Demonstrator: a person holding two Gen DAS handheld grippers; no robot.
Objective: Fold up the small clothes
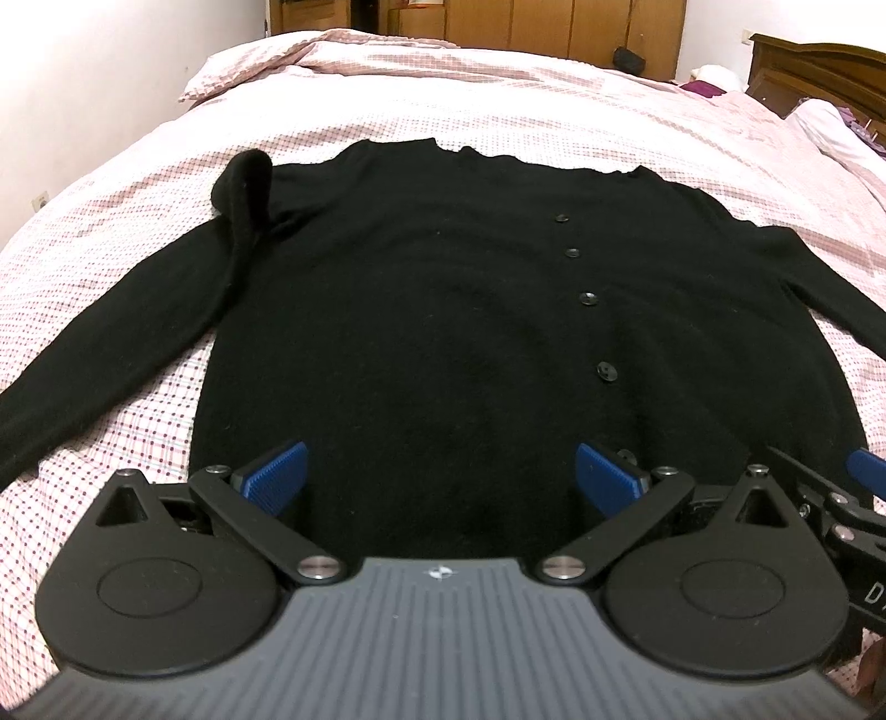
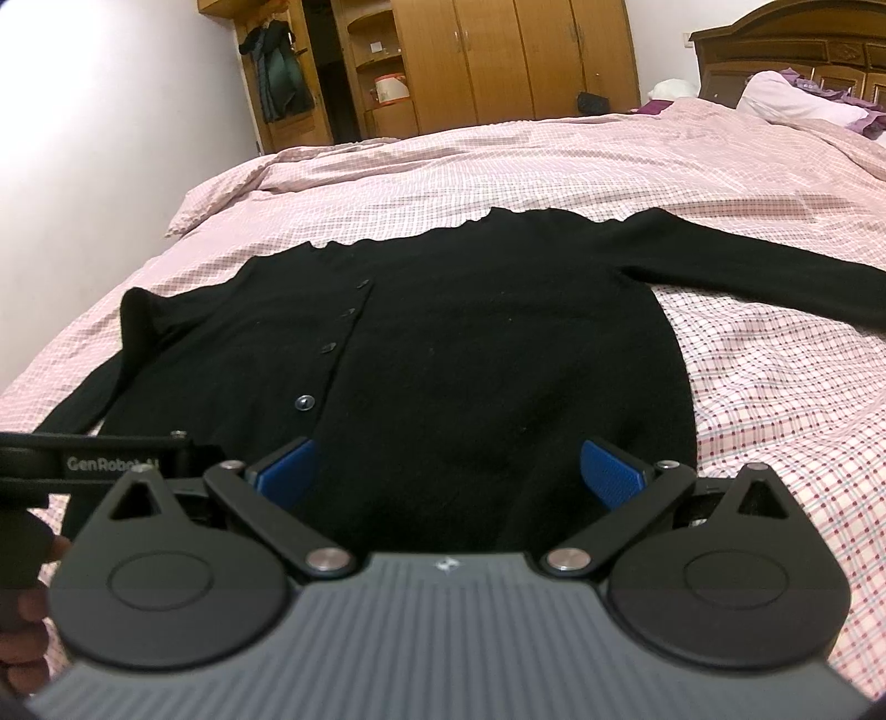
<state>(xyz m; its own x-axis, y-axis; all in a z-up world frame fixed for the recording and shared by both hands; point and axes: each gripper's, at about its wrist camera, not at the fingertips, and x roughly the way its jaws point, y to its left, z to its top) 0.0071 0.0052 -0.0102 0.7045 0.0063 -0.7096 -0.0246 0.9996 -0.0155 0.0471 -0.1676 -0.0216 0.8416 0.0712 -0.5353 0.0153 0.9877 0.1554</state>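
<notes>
A black buttoned cardigan [image 1: 432, 310] lies flat, front up, on the pink checked bed, hem toward me and neckline far. Its left sleeve [image 1: 111, 332] stretches to the left, with a raised fold at the shoulder [image 1: 246, 177]. The right sleeve [image 2: 764, 271] stretches to the right. My left gripper [image 1: 440, 479] is open and empty over the hem's left part. My right gripper [image 2: 448, 471] is open and empty over the hem's right part. The right gripper also shows at the right edge of the left wrist view [image 1: 853, 498], close beside the left one.
The pink checked bedspread [image 1: 498, 94] covers the whole bed. A pillow [image 2: 797, 102] and a dark wooden headboard [image 2: 803, 50] are at the far right. Wooden wardrobes [image 2: 498, 61] stand behind the bed. A white wall [image 1: 83, 83] runs along the left.
</notes>
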